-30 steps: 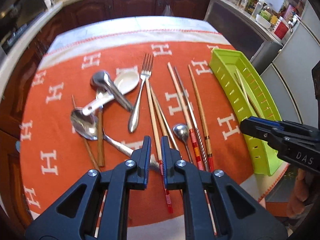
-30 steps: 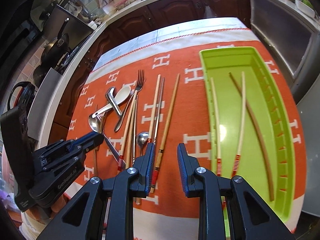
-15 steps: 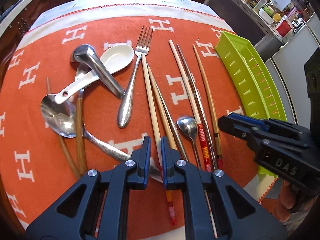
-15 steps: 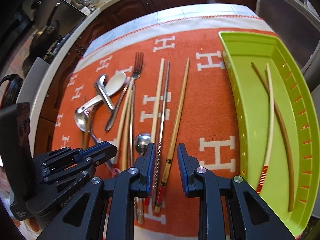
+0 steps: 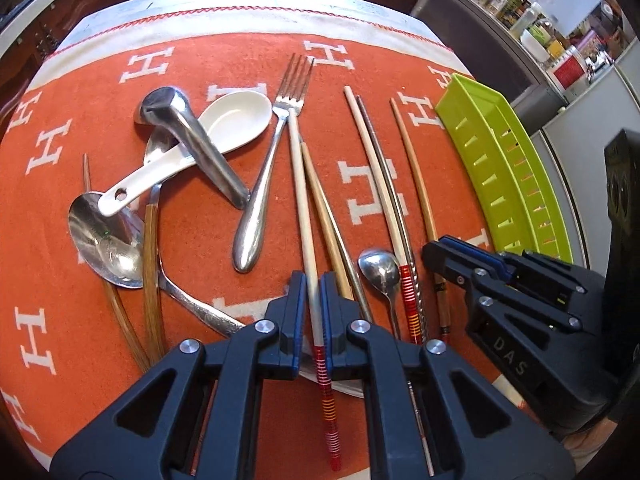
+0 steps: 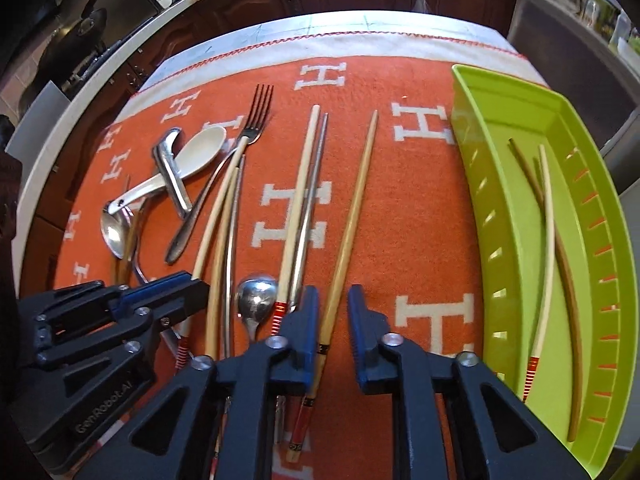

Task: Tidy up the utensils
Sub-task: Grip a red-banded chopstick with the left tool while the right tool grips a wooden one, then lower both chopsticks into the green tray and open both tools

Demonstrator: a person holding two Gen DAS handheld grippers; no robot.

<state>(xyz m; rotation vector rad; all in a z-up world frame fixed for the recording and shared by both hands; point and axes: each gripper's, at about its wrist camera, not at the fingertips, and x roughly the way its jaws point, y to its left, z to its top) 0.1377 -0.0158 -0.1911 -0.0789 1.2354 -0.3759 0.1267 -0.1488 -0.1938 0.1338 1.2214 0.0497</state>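
Spoons, a fork (image 5: 272, 148) and several chopsticks lie on an orange cloth (image 5: 100, 76). My left gripper (image 5: 314, 294) stands low over a pale chopstick with a red-striped end (image 5: 306, 232); its narrow gap straddles the stick, and a grip cannot be told. My right gripper (image 6: 333, 312) is open, its fingers on either side of a tan chopstick (image 6: 352, 216). A green tray (image 6: 500, 184) at the right holds a pale chopstick (image 6: 546, 256) and a brown one (image 6: 568, 280).
A white ceramic spoon (image 5: 224, 124), a steel spoon rest (image 5: 192, 144) and a large spoon (image 5: 106, 240) overlap at the left. A small spoon (image 5: 380, 268) lies between the chopsticks. Dark cabinets and a counter ring the table.
Both grippers have moved forward and down toward the chopsticks. The left now straddles the pale chopstick; the right has shifted left from the tray to the tan chopstick.
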